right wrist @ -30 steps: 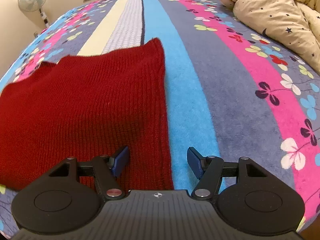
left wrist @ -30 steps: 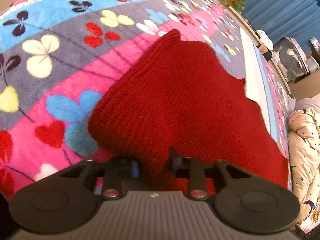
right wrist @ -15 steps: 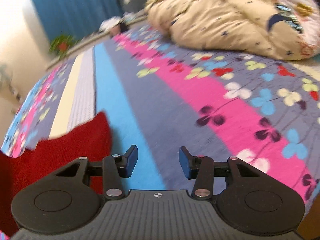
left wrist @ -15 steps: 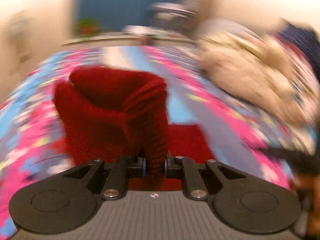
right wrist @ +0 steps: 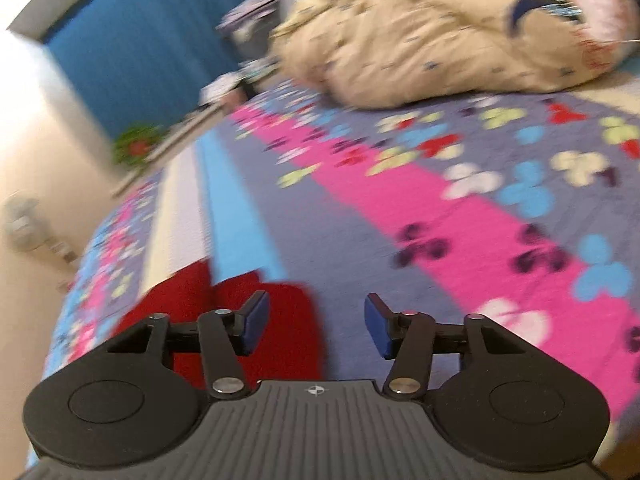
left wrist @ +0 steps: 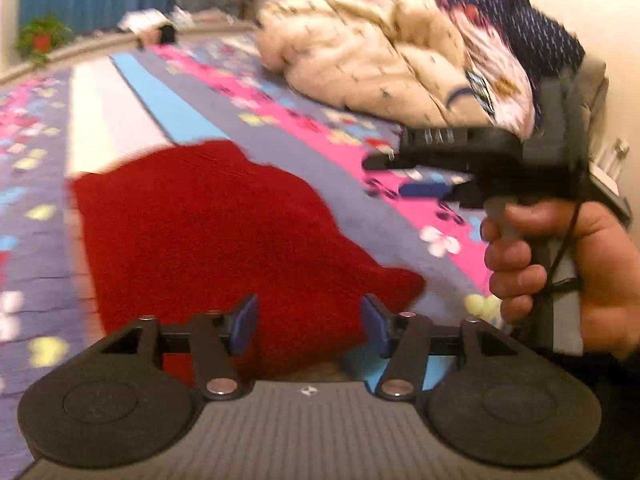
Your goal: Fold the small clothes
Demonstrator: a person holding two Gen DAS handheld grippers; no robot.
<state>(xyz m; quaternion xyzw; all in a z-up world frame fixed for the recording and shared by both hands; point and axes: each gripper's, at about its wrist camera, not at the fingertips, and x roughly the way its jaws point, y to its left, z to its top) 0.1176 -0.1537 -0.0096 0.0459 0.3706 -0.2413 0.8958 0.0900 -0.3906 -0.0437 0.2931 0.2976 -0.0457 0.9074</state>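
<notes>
A red knitted garment (left wrist: 216, 232) lies folded over on the flowered bedspread (left wrist: 168, 108). My left gripper (left wrist: 308, 324) is open and empty just above the garment's near edge. My right gripper (right wrist: 316, 326) is open and empty over the bedspread (right wrist: 440, 216), to the right of the garment (right wrist: 280, 320). In the left wrist view the right gripper (left wrist: 424, 172) shows at the right, held by a hand (left wrist: 560, 272), away from the garment. Both views are blurred.
A cream star-print duvet (left wrist: 380, 60) is piled at the far right of the bed; it also shows in the right wrist view (right wrist: 440, 32). Blue curtains (right wrist: 140, 48), a potted plant (left wrist: 40, 36) and a standing fan (right wrist: 20, 220) lie beyond the bed.
My left gripper carried the garment's edge over, then opened and let it go; the garment now lies folded. My right gripper swung away to the right and stayed open.
</notes>
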